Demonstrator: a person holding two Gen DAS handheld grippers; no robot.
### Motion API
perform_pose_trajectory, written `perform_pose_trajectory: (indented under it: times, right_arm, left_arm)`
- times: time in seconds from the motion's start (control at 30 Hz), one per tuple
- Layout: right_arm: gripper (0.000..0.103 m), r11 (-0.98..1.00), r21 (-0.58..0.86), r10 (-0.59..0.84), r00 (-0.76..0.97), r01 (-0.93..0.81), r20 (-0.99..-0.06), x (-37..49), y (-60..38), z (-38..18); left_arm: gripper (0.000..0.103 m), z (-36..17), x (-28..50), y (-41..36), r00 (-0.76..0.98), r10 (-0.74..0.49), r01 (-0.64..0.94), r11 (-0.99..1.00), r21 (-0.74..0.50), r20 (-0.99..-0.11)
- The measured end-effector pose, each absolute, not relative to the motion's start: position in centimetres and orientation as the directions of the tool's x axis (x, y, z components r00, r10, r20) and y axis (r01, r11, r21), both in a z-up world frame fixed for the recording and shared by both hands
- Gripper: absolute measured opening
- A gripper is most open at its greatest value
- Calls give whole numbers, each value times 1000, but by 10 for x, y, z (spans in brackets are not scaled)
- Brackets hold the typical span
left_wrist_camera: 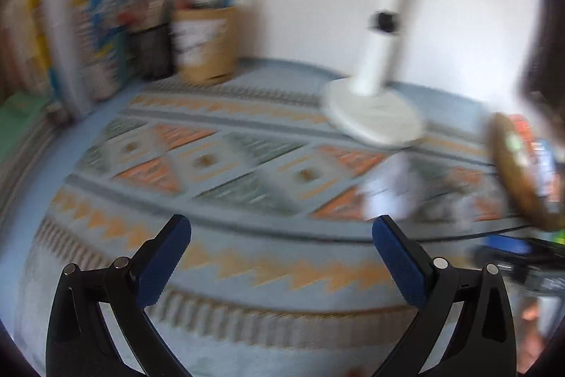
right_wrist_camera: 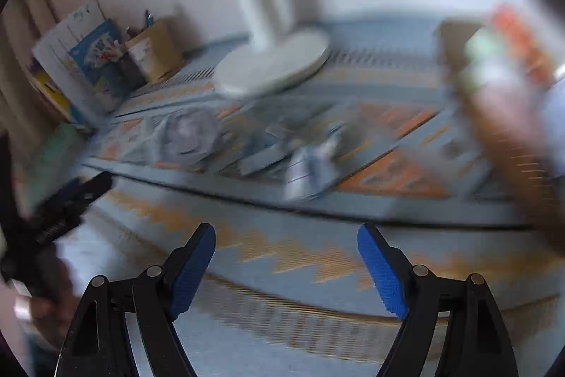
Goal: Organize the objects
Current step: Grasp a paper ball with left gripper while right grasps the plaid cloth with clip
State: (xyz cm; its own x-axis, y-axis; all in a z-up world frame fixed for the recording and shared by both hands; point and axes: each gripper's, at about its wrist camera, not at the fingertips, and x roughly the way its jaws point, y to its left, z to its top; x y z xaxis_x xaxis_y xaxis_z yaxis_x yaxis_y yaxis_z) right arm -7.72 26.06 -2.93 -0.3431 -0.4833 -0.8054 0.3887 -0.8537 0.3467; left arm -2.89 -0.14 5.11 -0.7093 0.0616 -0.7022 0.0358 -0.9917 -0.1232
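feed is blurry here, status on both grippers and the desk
Left gripper open, empty. Right gripper open, empty. Crumpled papers loose on mat. Lamp base behind them.

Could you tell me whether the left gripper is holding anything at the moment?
No, the left gripper is open and empty, with only the patterned cloth visible between its blue pads.

The left gripper hangs with its jaws spread wide, blue pads facing each other and nothing between them. The right gripper is likewise wide apart and empty. In the right wrist view, the left gripper shows blurred at the left edge.
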Motion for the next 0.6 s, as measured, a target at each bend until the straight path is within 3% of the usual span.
perform_pose_trajectory:
  times: [0.13,0.23,0.3,0.43,0.47,0.5,0.6]
  right_arm:
    - [81,-899,131,-347,-495,418,-797,-94,237,-13]
    - [81,-905,17,-266,-533,425,-803,-102,221,-22]
    - [81,-902,32,-282,-531,430,-799,-106,221,-29]
    - [81,-897,23,-274,-514,442,-813,-115,217,-39]
    - [79,-890,20,-281,-511,456,-812,-115,215,-40]
    - [75,-886,19,-286,-514,463,-809,-114,214,-40]
    - [46,-882,3,-288,-533,472,-795,-111,212,-39]
  left_arm:
    - [102,56,-62,29,-670,210,-124,-977,-172,-712]
    - [101,43,-80,51,-638,210,-161,-977,-139,-741]
    - [80,33,-86,62,-610,244,-202,-968,-150,-754]
    - [74,16,-98,62,-575,277,-193,-960,-201,-770]
    - [61,15,-98,61,-571,284,-194,-958,-209,-770]
    - [54,16,-95,59,-581,300,-201,-954,-223,-757]
    - [53,17,-94,53,-593,305,-185,-952,-242,-745]
